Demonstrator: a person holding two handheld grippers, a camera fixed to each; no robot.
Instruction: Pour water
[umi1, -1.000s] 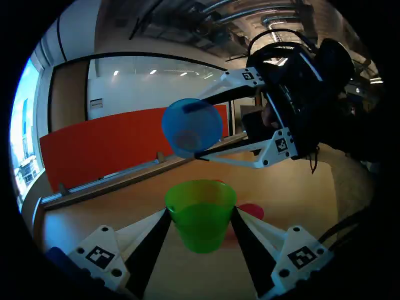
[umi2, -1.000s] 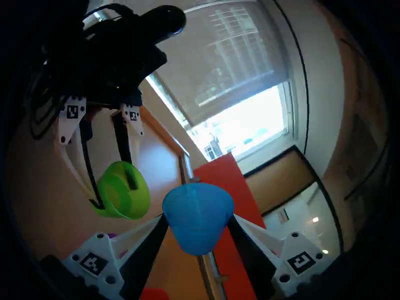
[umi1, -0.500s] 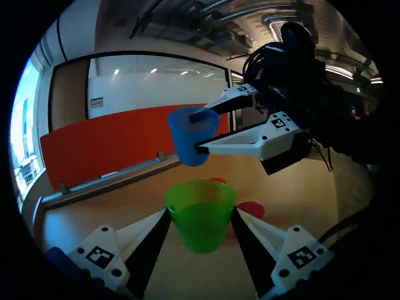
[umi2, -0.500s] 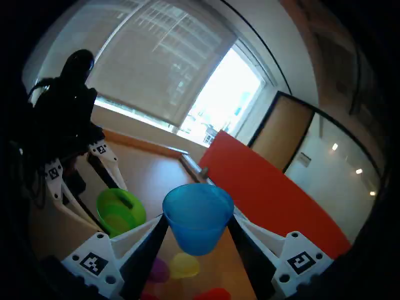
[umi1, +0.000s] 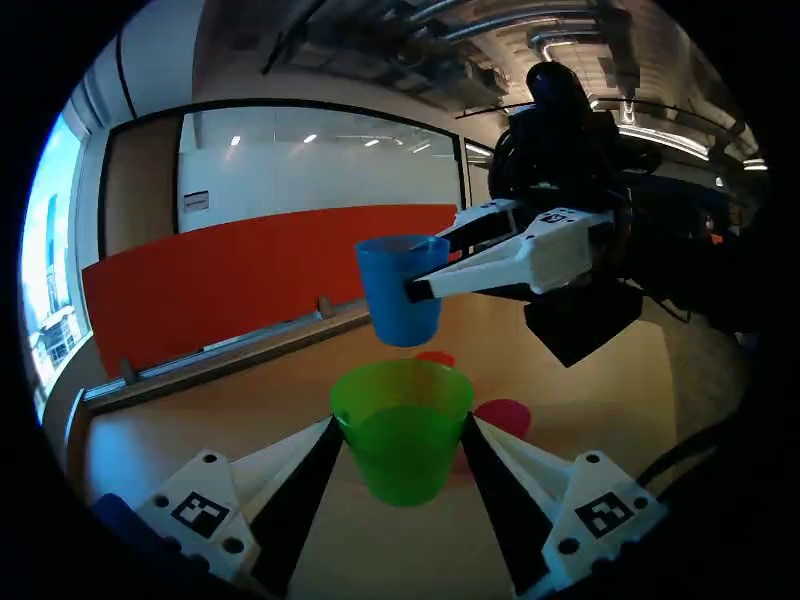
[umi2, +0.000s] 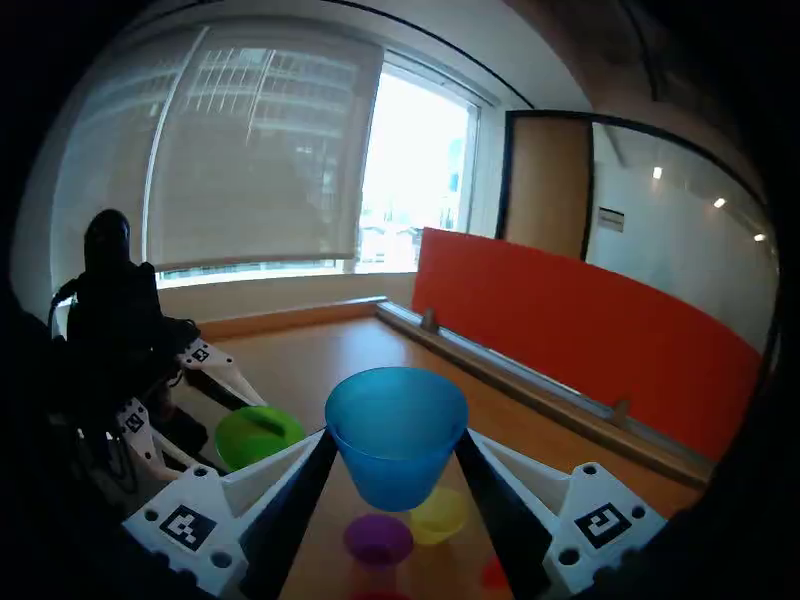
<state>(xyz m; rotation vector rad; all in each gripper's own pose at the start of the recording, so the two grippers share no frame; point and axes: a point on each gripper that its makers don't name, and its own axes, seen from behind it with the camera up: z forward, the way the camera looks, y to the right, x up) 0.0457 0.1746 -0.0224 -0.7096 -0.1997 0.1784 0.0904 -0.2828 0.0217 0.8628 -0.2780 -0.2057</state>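
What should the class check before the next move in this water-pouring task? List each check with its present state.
1. Both fingers of the left tool press on the green cup: ok.
2. Both fingers of the right tool press on the blue cup: ok.
3. The blue cup is upright: ok.
4. Water level in either cup: cannot tell.
5. The blue cup is directly above the green cup's mouth: not ok; in the right gripper view the green cup sits off to one side.

Daylight blows out the tall bright window (umi2: 415, 170); small ceiling lights (umi1: 305, 139) glow, fisheye edges curve, foreground stays sharp.
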